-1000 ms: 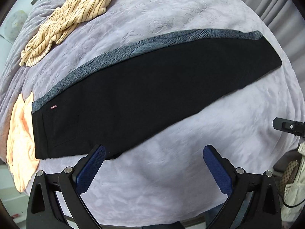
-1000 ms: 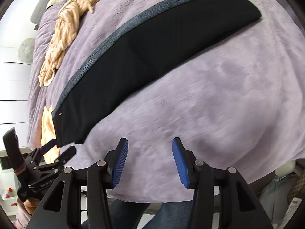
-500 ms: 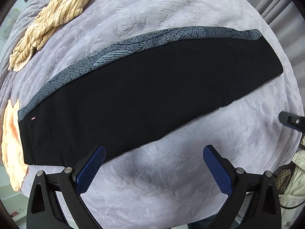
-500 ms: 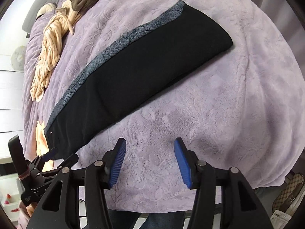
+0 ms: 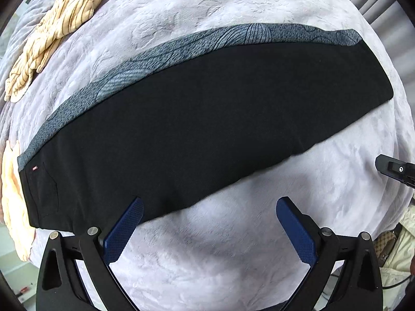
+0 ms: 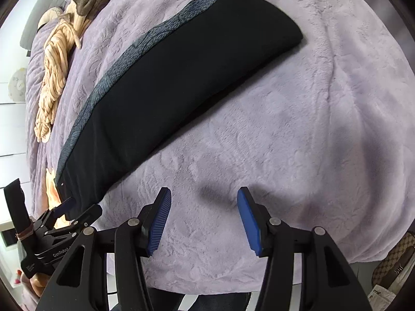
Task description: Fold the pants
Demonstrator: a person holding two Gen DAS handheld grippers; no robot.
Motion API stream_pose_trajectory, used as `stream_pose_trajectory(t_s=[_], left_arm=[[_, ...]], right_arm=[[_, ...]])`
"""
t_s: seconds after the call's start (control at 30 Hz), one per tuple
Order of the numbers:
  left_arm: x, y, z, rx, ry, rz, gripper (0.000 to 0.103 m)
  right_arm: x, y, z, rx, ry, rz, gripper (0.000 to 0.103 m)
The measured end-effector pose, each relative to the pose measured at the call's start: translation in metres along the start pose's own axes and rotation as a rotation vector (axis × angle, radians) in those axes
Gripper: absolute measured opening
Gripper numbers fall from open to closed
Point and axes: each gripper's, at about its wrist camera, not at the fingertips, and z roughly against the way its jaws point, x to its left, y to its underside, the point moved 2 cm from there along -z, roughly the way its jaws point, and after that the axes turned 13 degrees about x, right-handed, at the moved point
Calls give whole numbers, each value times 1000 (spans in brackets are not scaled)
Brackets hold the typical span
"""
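Observation:
Black pants (image 5: 197,129) with a grey patterned side stripe lie flat on the lilac bedspread, folded lengthwise, waist at the left, leg ends at the right. They also show in the right wrist view (image 6: 168,83). My left gripper (image 5: 210,207) is open and empty, just above the pants' near edge; its left pad (image 5: 124,228) overlaps that edge near the waist. My right gripper (image 6: 205,202) is open and empty over bare bedspread, apart from the pants. The left gripper also shows in the right wrist view (image 6: 75,207) at the waist.
A cream striped garment (image 5: 52,33) lies bunched at the far left of the bed. An orange cloth (image 5: 11,194) lies beside the pants' waist. The bed's near edge (image 6: 259,285) runs below my grippers. A bag (image 6: 394,261) stands on the floor at the right.
Both grippers moved closer over the bed. The left gripper came down toward the pants' near edge by the waist. The pants have not moved.

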Motion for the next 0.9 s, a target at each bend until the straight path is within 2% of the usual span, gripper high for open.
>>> stream_pose_trajectory(t_s=[0.2, 0.37, 0.47, 0.63, 0.7, 0.8, 0.9], left_arm=[[-18, -38, 13, -45, 33, 36, 103], [-38, -59, 20, -79, 18, 9, 103], [-40, -67, 15, -85, -3, 24, 103], [-32, -79, -15, -63, -4, 113, 103], [-29, -83, -26, -50, 34, 137, 103], [-36, -87, -21, -60, 9, 114, 103], [-44, -98, 8, -170, -38, 98, 103]], right_arm=[[-30, -25, 6, -71, -132, -84, 57], [-55, -44, 13, -138, -253, -181, 57], [-63, -51, 19, -171, -281, -184, 57], [-70, -63, 14, -182, -362, -166, 57], [-73, -71, 9, -195, -399, -153, 57], [-76, -84, -2, -223, -461, -150, 57], [-64, -100, -6, -256, -525, -137, 59]])
